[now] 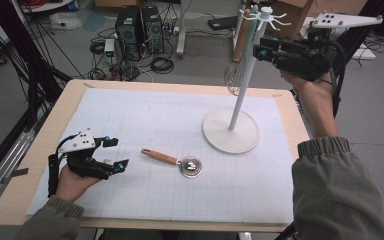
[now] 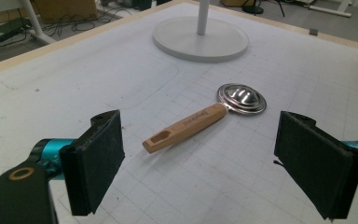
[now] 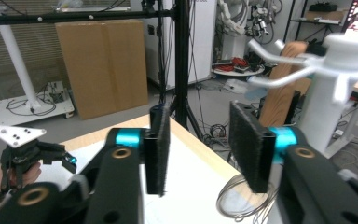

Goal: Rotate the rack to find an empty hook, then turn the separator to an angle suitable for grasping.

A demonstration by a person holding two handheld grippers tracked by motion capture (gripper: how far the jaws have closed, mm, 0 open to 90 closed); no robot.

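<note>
Two open tools [image 1: 115, 153] [image 1: 258, 49], one whisk [image 1: 235, 75], one ladle [image 1: 172, 161], one stand [image 1: 231, 131].

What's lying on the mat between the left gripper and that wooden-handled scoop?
Nothing: in the left gripper view, bare gridded mat separates the left gripper from the scoop.

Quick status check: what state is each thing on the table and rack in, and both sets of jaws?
Whisk: hanging by its wooden handle from the rack.
Rack: upright on the mat.
Measuring spoon: lying flat on the mat, bowl face down, untouched.
Left gripper: jaws open, empty, resting on the mat.
Right gripper: jaws open, empty, raised beside the rack's top.
</note>
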